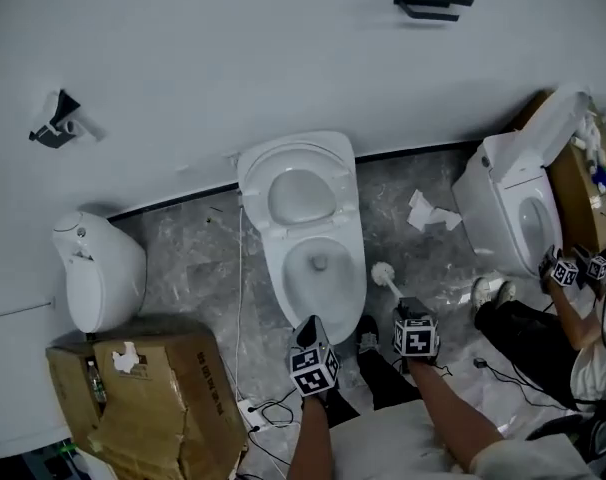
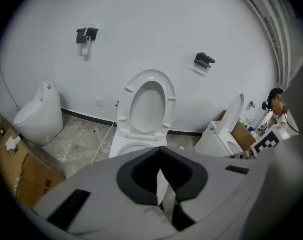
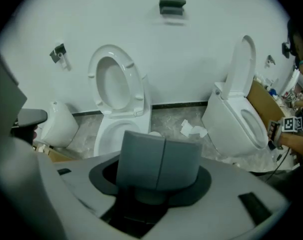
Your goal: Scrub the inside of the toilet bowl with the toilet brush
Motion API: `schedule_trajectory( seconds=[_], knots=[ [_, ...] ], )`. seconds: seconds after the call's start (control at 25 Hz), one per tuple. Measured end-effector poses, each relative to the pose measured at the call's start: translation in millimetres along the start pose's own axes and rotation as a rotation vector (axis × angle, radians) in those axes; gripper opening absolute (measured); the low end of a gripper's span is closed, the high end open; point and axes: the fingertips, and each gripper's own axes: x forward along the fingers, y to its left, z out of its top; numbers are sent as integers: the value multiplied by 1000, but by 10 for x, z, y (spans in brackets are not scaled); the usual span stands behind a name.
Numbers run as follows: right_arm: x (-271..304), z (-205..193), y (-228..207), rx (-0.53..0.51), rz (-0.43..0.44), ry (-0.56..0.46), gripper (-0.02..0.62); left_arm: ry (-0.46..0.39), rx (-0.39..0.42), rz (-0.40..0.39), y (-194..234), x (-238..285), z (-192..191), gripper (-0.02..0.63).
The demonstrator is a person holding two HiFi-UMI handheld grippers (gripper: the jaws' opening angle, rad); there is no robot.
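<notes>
Jaws of right gripper (image 1: 407, 306) clamped on white toilet brush (image 1: 385, 273), head just right of open white toilet bowl (image 1: 328, 290); left gripper (image 1: 308, 326) jaws together over bowl's front rim; crumpled white paper (image 1: 428, 213) farther right, brown cardboard box (image 1: 173, 388) lower left.

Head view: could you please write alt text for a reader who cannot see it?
The right gripper holds a white-headed toilet brush just right of an open toilet, its seat raised against the wall; the left gripper hangs empty at the toilet's front. A cardboard box sits left, a second toilet right.
</notes>
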Motion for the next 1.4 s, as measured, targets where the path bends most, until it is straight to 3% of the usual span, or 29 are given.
schedule_trajectory(
  seconds=[0.16, 0.44, 0.6, 1.08, 1.4],
  knots=[
    [-409, 257, 117, 20, 40, -161, 235, 17, 32, -33, -165, -22, 166, 29],
    [-559, 327, 772, -52, 117, -232, 232, 0, 117, -98, 47, -212, 383, 29],
    [-566, 380, 1007, -55, 119, -260, 230, 0, 158, -127, 216, -233, 468, 29],
    [-552, 518, 1708, -61, 79, -265, 222, -21, 244, -205, 663, -213, 906, 29],
    [-343, 37, 1888, -45, 43, -185, 222, 39, 233, -218, 954, -46, 654, 29]
  ],
)
